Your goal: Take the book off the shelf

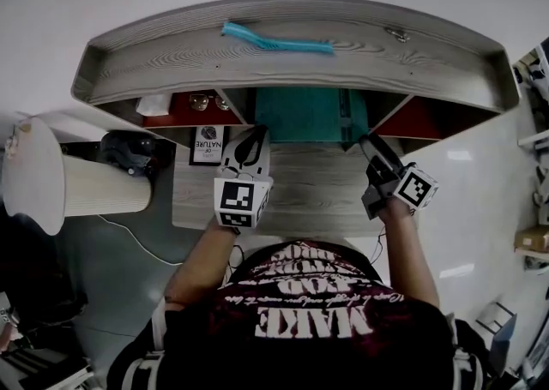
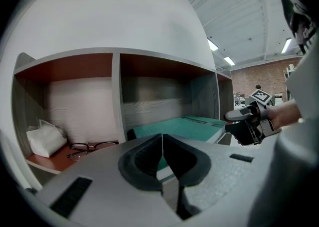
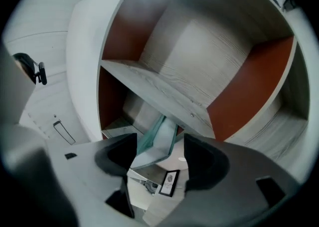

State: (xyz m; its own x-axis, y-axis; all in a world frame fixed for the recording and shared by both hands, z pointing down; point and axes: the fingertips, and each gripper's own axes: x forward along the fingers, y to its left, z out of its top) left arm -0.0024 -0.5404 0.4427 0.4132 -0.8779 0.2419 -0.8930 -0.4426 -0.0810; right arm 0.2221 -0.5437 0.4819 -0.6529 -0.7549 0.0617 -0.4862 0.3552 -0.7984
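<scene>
A teal book [image 1: 309, 114] lies flat in the middle compartment of the grey wooden shelf [image 1: 292, 58]. My left gripper [image 1: 253, 140] hovers in front of the compartment's left side. In the left gripper view its jaws [image 2: 162, 140] are shut with nothing between them, and the book [image 2: 197, 125] lies just beyond. My right gripper [image 1: 371, 144] is at the book's right front corner. In the right gripper view it [image 3: 158, 143] stands open and tilted. The book's corner [image 3: 160, 136] shows in the gap between the pads, and neither pad presses on it.
A teal brush [image 1: 276, 39] lies on the shelf top. Glasses [image 2: 92, 146] and a white tissue pack [image 2: 45, 138] sit in the left red compartment. A framed card [image 1: 207, 144] stands on the desk [image 1: 317, 195]. A white lamp shade [image 1: 47, 178] is at the left.
</scene>
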